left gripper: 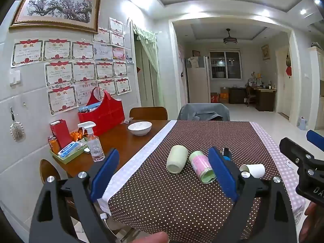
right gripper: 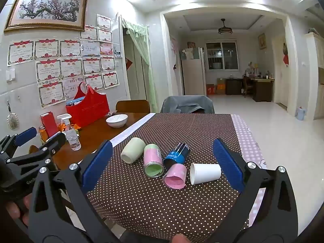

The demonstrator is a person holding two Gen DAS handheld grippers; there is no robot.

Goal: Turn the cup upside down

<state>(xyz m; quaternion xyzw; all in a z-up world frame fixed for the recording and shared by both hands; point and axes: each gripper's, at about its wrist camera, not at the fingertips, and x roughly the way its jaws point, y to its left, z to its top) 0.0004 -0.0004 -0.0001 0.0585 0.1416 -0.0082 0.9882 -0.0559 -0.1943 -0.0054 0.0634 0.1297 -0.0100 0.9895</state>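
Several cups lie on their sides on the brown dotted tablecloth (right gripper: 182, 127): a pale green cup (right gripper: 132, 150), a pink-and-green cup (right gripper: 153, 160), a blue cup (right gripper: 177, 154), a pink cup (right gripper: 175, 175) and a white paper cup (right gripper: 205, 173). In the left wrist view the pale green cup (left gripper: 177, 159), the pink-and-green cup (left gripper: 201, 166) and the white cup (left gripper: 253, 170) show; the blue cup is mostly hidden behind a finger. My left gripper (left gripper: 164, 168) is open and empty, short of the cups. My right gripper (right gripper: 162, 162) is open and empty, short of the cups.
A white bowl (right gripper: 116, 120), a spray bottle (right gripper: 70, 132), a red basket (right gripper: 89, 107) and a tray of small items (left gripper: 66, 151) stand on the bare wood at left. Chairs (right gripper: 188, 103) stand at the table's far edge. The table's near edge (right gripper: 162, 237) is just below the grippers.
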